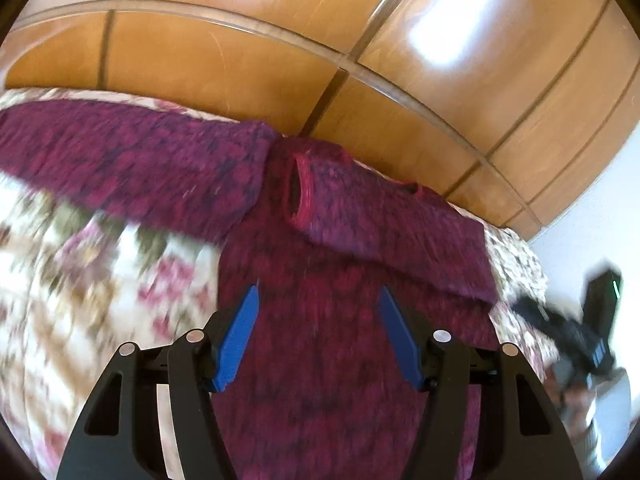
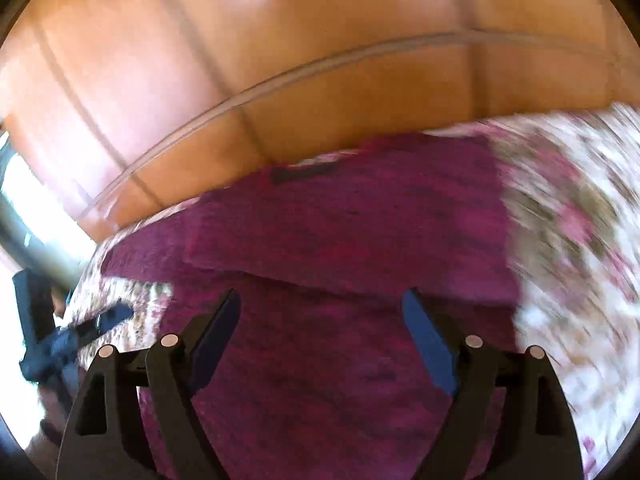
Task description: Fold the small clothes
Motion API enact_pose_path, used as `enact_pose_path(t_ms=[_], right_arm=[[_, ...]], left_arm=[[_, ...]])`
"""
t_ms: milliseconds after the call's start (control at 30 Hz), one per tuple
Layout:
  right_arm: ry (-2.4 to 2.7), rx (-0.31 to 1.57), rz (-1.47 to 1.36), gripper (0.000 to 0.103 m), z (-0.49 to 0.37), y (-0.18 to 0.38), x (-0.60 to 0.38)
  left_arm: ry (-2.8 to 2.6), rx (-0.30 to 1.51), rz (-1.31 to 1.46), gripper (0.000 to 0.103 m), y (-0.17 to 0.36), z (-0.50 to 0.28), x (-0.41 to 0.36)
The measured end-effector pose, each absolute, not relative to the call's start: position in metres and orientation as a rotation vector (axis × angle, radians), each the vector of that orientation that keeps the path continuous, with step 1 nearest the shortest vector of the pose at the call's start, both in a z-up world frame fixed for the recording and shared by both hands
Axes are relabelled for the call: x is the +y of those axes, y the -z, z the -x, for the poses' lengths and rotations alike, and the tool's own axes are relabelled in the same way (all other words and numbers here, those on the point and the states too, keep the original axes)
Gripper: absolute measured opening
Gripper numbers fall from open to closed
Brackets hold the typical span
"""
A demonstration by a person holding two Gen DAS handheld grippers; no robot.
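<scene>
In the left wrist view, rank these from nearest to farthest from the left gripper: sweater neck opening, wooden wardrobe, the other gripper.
From the left gripper:
1. Neck opening, just ahead.
2. Other gripper, far right.
3. Wooden wardrobe, behind the bed.

Fuzzy purple knit sweater (image 1: 320,340) spread flat on floral bedspread (image 1: 100,260), one sleeve folded across chest, glossy wooden wardrobe (image 1: 280,60) right behind.

Home bedroom — floral bedspread (image 1: 100,264), wooden wardrobe (image 1: 280,52)
</scene>
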State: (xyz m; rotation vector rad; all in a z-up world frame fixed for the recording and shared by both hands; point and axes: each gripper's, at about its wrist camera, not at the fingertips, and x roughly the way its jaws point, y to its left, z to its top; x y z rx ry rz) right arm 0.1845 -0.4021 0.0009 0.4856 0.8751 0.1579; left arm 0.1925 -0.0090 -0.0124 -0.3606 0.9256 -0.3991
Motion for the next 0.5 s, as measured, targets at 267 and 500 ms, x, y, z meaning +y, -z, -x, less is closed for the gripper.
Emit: enact_pose_path(t_ms=[267,500], right_arm=[[-0.031,0.831,-0.58,0.083,-0.169,0.001,-0.459],[-0.099,0.834,-0.523,0.074,-0.223,0.005,-0.433]], left_arm=[[0.364,1.009,0.41,0.052,0.03,-0.272,-0.045],[0.337,0.998,0.371,0.009,0.034,-0.27,-0.051]])
